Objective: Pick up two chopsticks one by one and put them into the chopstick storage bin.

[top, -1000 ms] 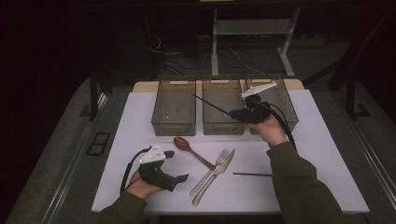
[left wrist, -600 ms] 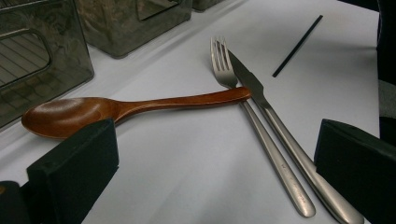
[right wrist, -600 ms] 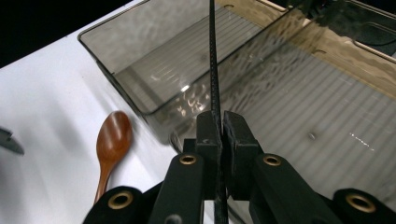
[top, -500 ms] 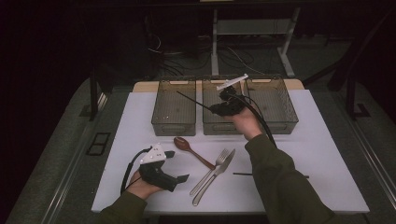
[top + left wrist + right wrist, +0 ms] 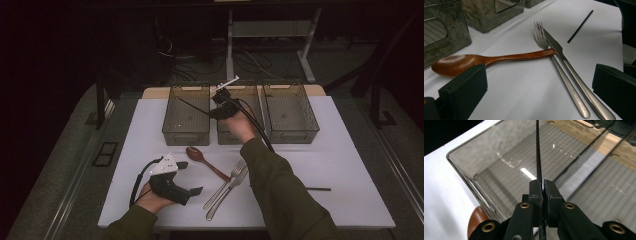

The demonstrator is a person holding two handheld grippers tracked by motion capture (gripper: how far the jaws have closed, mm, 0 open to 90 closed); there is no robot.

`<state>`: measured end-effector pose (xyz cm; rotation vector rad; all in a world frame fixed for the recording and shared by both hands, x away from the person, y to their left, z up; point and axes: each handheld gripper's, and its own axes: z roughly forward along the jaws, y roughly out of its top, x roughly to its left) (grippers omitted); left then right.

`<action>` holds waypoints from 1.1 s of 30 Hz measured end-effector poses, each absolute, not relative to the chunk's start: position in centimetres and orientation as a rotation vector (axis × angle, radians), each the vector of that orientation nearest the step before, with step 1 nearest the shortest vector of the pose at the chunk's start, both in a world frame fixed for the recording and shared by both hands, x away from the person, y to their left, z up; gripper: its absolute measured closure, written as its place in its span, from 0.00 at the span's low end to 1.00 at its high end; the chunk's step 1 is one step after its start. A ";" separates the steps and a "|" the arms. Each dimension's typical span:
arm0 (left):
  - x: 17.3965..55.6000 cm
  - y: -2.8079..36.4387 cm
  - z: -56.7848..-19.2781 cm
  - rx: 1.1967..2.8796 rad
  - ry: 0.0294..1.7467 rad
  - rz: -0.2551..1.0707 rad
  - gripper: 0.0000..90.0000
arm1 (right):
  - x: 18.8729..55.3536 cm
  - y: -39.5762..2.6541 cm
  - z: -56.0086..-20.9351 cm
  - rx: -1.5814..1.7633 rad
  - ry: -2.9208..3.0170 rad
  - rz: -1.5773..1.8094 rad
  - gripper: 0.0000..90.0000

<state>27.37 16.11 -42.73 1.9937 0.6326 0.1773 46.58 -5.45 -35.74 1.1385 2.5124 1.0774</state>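
One black chopstick (image 5: 538, 152) is pinched between the closed jaws of the right gripper (image 5: 220, 102), held over the left bin (image 5: 186, 127), its tip pointing to ten o'clock. The step in hand looks like dropping it into that bin; next it calls for lowering and opening. The left gripper (image 5: 536, 87) rests wide open and empty by the wooden spoon (image 5: 486, 61). A second chopstick (image 5: 315, 189) lies at four o'clock.
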 end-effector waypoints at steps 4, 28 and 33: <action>27.4 16.1 -42.7 1.993 0.631 0.177 0.00 | 46.8 -4.5 -35.8 1.142 2.510 1.068 0.95; 27.5 16.1 -42.7 1.993 0.623 0.173 0.00 | 47.4 -1.7 -36.8 1.134 2.551 1.096 0.70; 27.5 16.2 -42.7 2.002 0.616 0.183 0.00 | 46.6 -3.2 -36.1 1.108 2.539 1.173 0.56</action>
